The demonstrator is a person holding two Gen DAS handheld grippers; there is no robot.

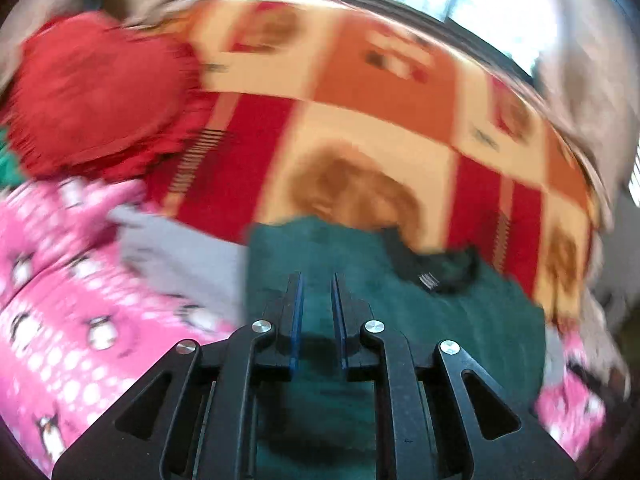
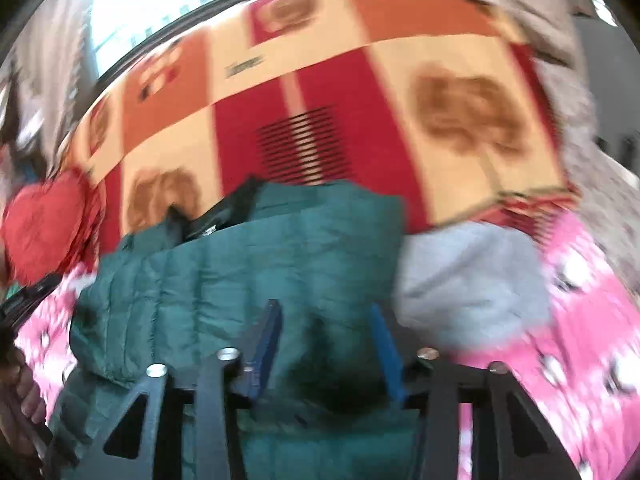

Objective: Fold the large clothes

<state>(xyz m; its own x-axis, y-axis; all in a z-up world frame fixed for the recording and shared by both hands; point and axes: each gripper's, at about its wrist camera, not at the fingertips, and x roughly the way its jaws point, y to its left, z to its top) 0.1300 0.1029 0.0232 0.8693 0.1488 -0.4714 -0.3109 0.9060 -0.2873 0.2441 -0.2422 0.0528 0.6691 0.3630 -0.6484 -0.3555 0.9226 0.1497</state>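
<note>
The teal puffer jacket [image 2: 248, 276] lies bunched on the bed, on a pink penguin-print blanket [image 1: 80, 312], its near edge under both grippers; beyond the jacket is a red/orange/cream patterned blanket [image 1: 360, 120]. The jacket's black lining [image 1: 436, 266] shows at its far edge, approx. where collar or opening sits, so it's prob. laid flat-ish for a first fold, not yet folded tidy. Grey garment [image 2: 476, 284] sits just beside the jacket, touching it, likely waiting its turn. Red heart cushion [image 1: 96, 92] lies well beyond the jacket, off to the side, out of the way. Left gripper [image 1: 317, 280]: jaws drawn nearly together w/ a slim gap, nothing visibly pinched, so clenched empty; it points down over the jacket's near part. Right gripper [image 2: 326, 312]: jaws apart, jacket fabric seen between them, but pics too blurred to tell if pads press on it, so can't tell if it's grasping. It tilts down at the jacket, too. In the right wrist view a hand [image 2: 24, 396] shows beside the jacket's edge. Both views smeared, so fine detail is unsure.
</note>
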